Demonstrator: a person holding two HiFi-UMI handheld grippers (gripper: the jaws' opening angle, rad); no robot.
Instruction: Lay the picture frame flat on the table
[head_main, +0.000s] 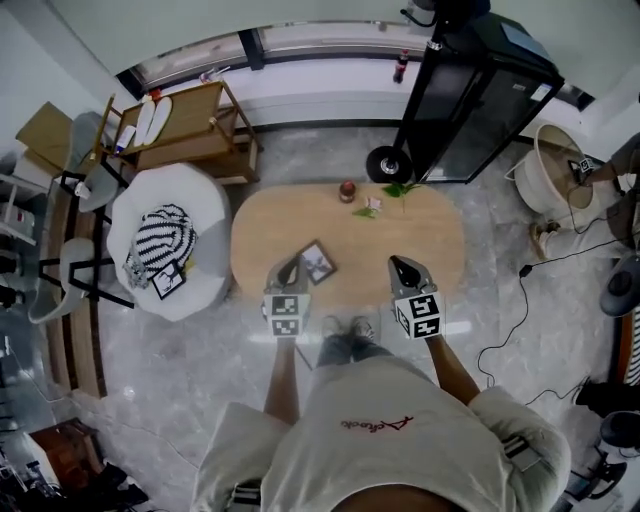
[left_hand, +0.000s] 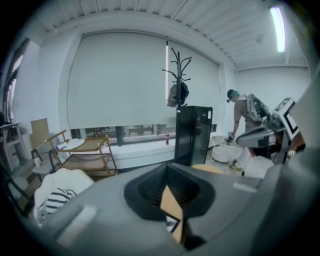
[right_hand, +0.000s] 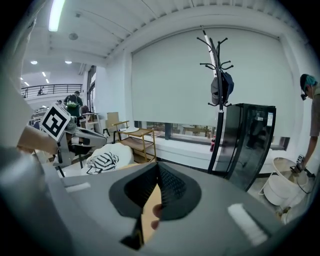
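Oval light-wood table (head_main: 440, 240) carries the small dark-rimmed picture frame (head_main: 318, 262), apparently lying flat already. The left gripper (head_main: 292, 264) and right gripper (head_main: 400, 264) hover over it, fingers pressed together, empty; little seems left.

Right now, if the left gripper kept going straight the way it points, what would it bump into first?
Probably the wooden table, just beside the picture frame on it; the left gripper tilts down toward it. Depth is unclear.
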